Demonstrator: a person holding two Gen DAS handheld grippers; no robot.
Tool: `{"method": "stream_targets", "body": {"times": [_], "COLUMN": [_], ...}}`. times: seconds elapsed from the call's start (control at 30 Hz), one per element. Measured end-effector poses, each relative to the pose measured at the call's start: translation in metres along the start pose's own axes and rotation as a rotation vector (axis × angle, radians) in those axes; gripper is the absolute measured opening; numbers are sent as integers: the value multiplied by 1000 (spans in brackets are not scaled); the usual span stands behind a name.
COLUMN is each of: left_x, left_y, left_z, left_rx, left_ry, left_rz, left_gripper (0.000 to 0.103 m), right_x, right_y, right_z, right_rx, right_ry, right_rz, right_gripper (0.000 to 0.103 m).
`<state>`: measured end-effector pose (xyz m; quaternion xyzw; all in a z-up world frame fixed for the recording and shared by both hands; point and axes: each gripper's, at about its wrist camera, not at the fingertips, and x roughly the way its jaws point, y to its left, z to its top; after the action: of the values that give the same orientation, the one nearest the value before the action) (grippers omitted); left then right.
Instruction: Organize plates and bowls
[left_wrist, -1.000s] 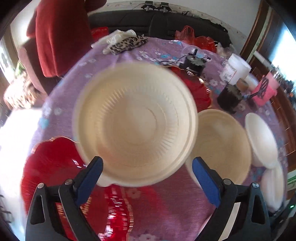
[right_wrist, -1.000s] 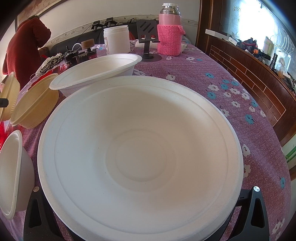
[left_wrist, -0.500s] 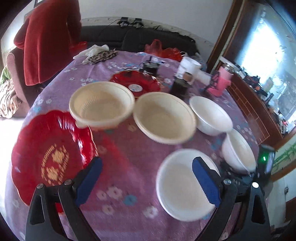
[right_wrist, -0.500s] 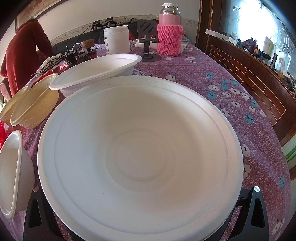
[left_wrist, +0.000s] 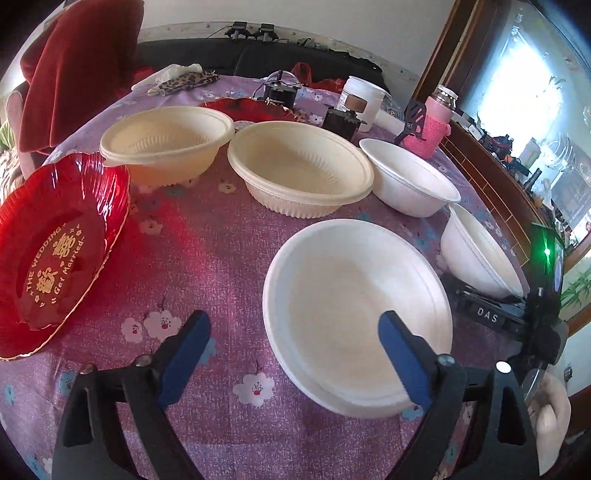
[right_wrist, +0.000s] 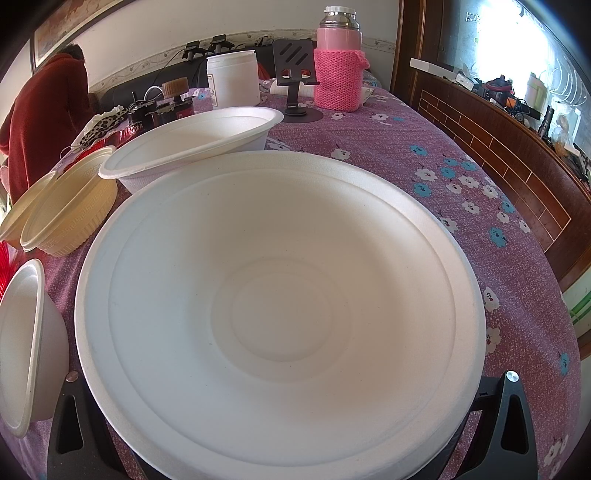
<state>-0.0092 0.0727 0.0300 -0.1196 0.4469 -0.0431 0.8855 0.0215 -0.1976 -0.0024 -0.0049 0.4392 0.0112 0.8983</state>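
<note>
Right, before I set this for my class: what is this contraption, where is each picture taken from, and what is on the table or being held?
There is no robot here. A person holds a two-fingered clamp in each hand, and a wide-angle camera on each clamp looks along its fingers.

The left view shows the left gripper with its blue pads wide apart, holding nothing, above a flowered tablecloth. On the cloth lie a red plate, two cream bowls and three white bowls. The right gripper shows at that picture's right edge.

The right view is filled by one big bowl. It hides the right gripper's fingers, so the grip can't be confirmed. A pink flask and a white jar stand behind it.
</note>
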Motion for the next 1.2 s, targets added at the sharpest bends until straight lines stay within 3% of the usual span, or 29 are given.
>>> {"method": "stream_targets", "body": {"times": [0.07, 0.13, 0.4, 0.67, 0.8, 1.0, 1.07, 1.2], "left_x": [6, 10, 19, 20, 17, 16, 17, 19], "left_y": [3, 4, -1, 1, 4, 5, 4, 3], "left_z": [1, 1, 1, 0, 0, 1, 0, -1], "left_rx": [-24, -47, -33, -54, -58, -56, -53, -54], "left_ry": [24, 47, 50, 50, 45, 40, 43, 55], "left_rz": [-25, -48, 5, -1, -20, -36, -39, -42], "left_gripper": [71, 66, 66, 66, 66, 66, 66, 66], "right_x": [0, 0, -1, -10, -43, -96, -108, -129], "right_y": [0, 0, -1, -13, -36, -36, -27, 7], "right_z": [0, 0, 0, -2, -1, -3, -5, -5], "right_rx": [0, 0, -15, -42, 44, 37, 36, 20], "right_ry": [0, 0, 8, 111, 14, -94, -118, -142], "right_rz": [0, 0, 27, 99, 105, 108, 156, 399], "right_gripper": [102, 102, 102, 102, 102, 102, 102, 100]}}
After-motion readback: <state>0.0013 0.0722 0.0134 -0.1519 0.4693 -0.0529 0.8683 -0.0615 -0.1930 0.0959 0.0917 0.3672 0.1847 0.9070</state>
